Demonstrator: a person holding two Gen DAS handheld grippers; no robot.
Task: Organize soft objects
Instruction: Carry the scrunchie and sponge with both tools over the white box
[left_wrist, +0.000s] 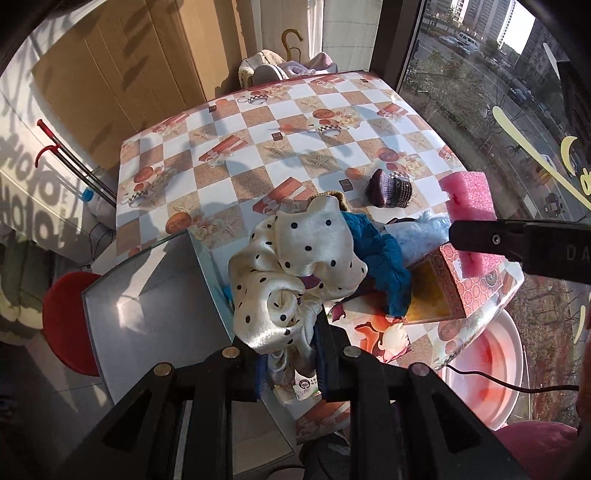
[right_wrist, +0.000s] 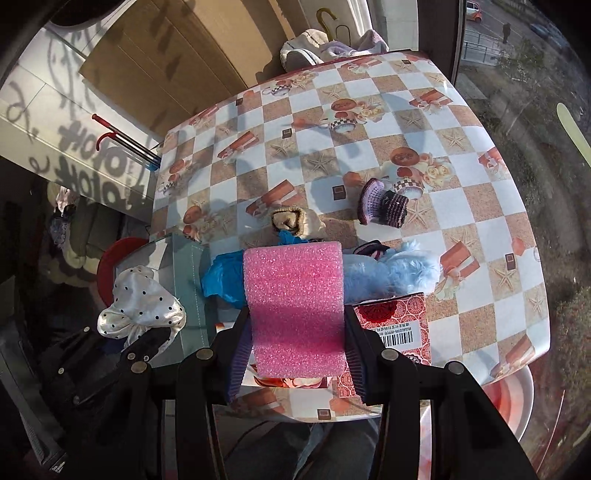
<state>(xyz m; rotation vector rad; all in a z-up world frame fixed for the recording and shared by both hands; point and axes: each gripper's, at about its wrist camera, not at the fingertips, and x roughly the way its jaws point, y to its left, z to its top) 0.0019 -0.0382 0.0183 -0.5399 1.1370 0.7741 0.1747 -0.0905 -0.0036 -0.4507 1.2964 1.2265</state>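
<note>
Checkered desk (left_wrist: 229, 162) lay mostly bare beyond the near-edge pile. Left claw (left_wrist: 290, 363), angled down, pinched a dotted cloth (left_wrist: 295, 258); right claw (right_wrist: 295, 354) clamped pink foam (right_wrist: 295, 302).

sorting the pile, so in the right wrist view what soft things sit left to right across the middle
polka-dot cloth → blue cloth → pink foam → fluffy light-blue toy

Two close wrist fisheyes, steeply downward, both over the same checkered table (left_wrist: 258, 155).
</note>
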